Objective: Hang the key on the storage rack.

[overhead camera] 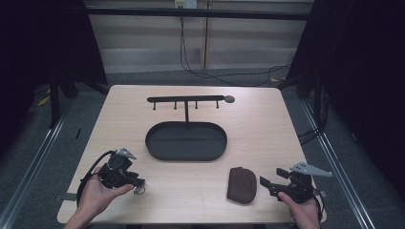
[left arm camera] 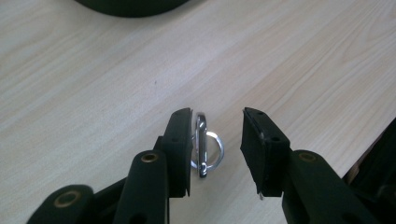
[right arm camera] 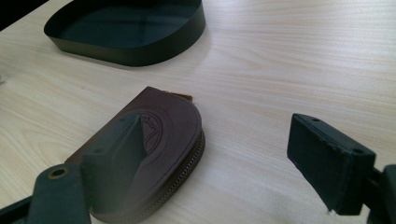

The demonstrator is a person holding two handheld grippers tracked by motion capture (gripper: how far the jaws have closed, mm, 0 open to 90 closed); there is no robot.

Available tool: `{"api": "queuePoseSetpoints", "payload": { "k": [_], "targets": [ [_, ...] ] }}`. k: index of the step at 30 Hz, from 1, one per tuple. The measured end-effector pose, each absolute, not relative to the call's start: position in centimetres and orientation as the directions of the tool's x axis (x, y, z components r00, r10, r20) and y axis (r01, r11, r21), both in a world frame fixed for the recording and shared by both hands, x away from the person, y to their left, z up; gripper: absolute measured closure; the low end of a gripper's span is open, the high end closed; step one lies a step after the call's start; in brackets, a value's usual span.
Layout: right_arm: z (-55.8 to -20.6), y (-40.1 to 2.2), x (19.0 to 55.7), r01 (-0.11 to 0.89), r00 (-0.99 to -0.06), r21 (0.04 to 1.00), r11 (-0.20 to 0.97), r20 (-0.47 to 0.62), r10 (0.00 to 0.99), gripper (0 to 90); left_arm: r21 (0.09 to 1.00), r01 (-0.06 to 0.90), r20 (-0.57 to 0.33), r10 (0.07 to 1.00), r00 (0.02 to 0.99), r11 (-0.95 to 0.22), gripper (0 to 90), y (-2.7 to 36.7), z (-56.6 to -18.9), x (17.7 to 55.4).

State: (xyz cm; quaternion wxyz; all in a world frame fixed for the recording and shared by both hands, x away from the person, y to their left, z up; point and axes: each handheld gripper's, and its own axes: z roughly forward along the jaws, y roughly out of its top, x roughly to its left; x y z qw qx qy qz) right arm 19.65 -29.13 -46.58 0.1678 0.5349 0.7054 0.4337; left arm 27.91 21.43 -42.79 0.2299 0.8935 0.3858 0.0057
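Metal ring (left arm camera: 206,151) between my left claw (left arm camera: 217,149) jaws — unclamped; right claw (right arm camera: 219,161) agape, pouch (right arm camera: 159,140) at its nine o'clock.

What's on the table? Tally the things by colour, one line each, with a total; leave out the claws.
Black: 2, the oval tray and the hook rack standing behind it.
Brown: 1, the leather zip pouch.
Silver: 1, the metal key ring lying between the left claw's jaws.
Total: 4.
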Motion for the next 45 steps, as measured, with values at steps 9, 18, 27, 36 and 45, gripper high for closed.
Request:
{"api": "queuePoseSetpoints", "payload": {
  "k": [9, 18, 27, 36, 45],
  "targets": [
    [-46.7, -29.1, 19.7, 0.617, -0.371, 0.785, 0.052, 0.232, 0.899, 19.0, 0.333, 0.692, -0.172, 0.68, 0.713, -0.641, 65.9, 20.6, -43.1, 29.2],
    [-46.7, -29.1, 19.8, 0.621, -0.372, 0.782, 0.056, 0.231, 0.899, 18.9, 0.264, 0.699, -0.18, 0.678, 0.713, -0.665, 67.0, 19.9, -44.0, 30.1],
    [-46.8, -29.2, 19.9, 0.625, -0.366, 0.779, 0.053, 0.233, 0.901, 18.7, 0.183, 0.671, -0.145, 0.655, 0.741, -0.719, 69.4, 18.4, -44.5, 30.5],
    [-46.8, -29.1, 19.9, 0.627, -0.374, 0.777, 0.066, 0.226, 0.9, 18.7, 0.135, 0.681, -0.135, 0.667, 0.732, -0.72, 75.4, 18.1, -45.3, 31.0],
    [-46.8, -29.0, 19.9, 0.63, -0.374, 0.774, 0.068, 0.225, 0.9, 18.7, 0.114, 0.683, -0.147, 0.668, 0.73, -0.722, 84.9, 18.1, -45.5, 31.2]
  ]
}}
